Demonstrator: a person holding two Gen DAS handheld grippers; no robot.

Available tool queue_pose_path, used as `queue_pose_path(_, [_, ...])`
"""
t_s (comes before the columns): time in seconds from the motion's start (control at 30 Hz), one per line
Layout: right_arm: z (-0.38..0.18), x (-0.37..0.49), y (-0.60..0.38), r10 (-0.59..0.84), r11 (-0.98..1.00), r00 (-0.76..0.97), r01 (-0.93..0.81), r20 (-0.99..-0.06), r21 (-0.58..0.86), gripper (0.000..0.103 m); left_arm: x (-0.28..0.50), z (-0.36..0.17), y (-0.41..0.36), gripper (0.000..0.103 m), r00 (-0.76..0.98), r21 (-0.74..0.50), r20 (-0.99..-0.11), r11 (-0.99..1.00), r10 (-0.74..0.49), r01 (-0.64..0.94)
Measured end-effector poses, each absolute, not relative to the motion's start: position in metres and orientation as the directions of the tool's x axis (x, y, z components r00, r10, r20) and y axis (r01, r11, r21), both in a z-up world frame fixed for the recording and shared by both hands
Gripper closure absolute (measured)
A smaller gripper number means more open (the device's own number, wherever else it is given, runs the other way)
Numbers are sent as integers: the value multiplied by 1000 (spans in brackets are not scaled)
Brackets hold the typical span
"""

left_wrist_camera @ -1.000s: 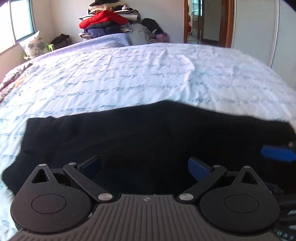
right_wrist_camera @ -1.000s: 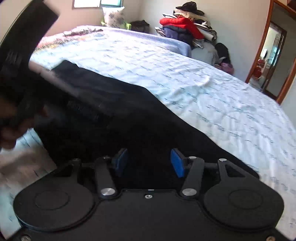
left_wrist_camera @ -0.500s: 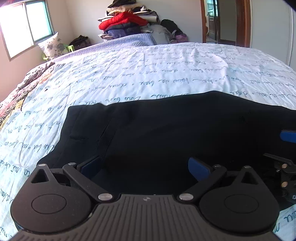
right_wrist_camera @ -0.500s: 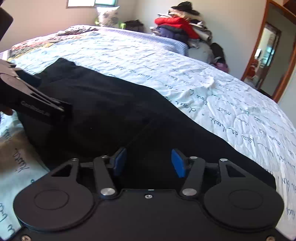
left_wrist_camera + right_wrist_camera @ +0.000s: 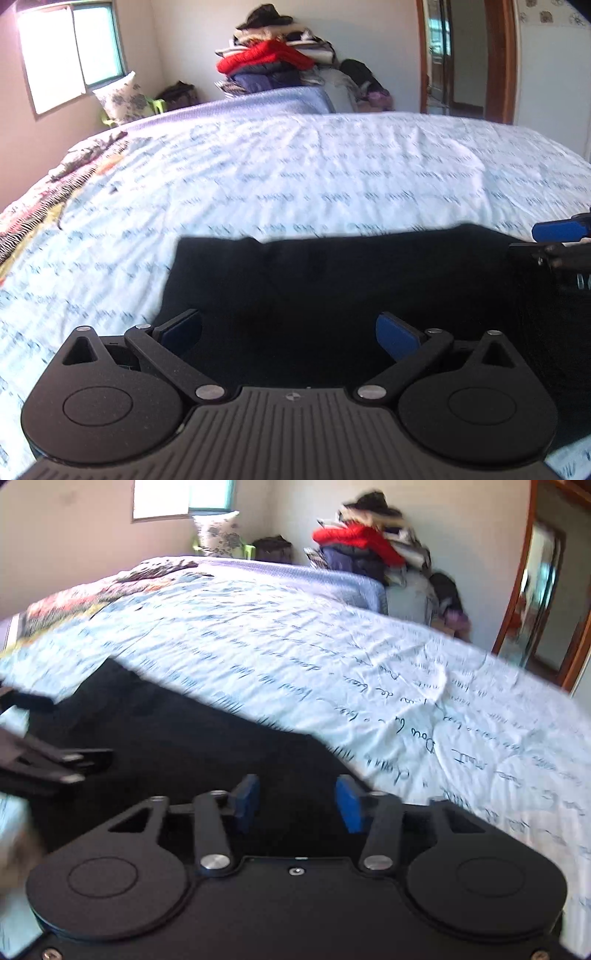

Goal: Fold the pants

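A bedroom with pale walls holds a wide bed (image 5: 332, 166) covered by a white sheet printed with lines of dark cursive script; in the right wrist view a few looping words can be made out on the sheet, but blur keeps them from being read with any certainty. At the far side, against the wall, a heap of clothes (image 5: 273, 62) is stacked, with a red garment (image 5: 354, 539) on top of darker ones. A floral pillow (image 5: 122, 98) leans below a bright window (image 5: 70, 55), and a wooden door frame (image 5: 498, 59) stands open at the right. A striped, multicoloured blanket (image 5: 33, 218) lies along the bed's left edge.

The black pants (image 5: 351, 288) lie spread flat on the sheet near the bed's near edge, directly ahead of both tools. The left gripper (image 5: 288, 332) hangs over the dark cloth with its blue-padded jaws set wide apart, holding nothing. The right gripper (image 5: 297, 803) is likewise over the pants, its jaws parted and empty. Each tool's tip shows at the edge of the other's view.
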State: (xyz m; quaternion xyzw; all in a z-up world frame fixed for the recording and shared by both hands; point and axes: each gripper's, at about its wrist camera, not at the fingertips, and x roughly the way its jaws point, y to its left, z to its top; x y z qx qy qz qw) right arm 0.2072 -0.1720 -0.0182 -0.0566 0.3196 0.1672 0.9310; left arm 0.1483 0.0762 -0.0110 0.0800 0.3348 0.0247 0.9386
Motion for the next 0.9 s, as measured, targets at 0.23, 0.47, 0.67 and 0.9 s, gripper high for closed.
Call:
queue_pose_path(0.23, [-45,299,-201,517,854,547,-384,-658,352,52,179,-12,89,1,752,207,-645,978,140,-5])
queue_pose_path(0.47, [-49,309,-189,499,863,572,-396,-651,313,100,181,-39,99,0,721,219,-676,976,155,-4])
queue_pose_path(0.67, [-25,271,-175,393,911,677,-379,-622,163,91,155,-26,104,0,745,223,-656,974,121,39])
queue_pose_path(0.9, [-38,223,-125,159,876,749,-408,-644,-258,51,145,-19,131,2,755,124,-649,992,91,-13])
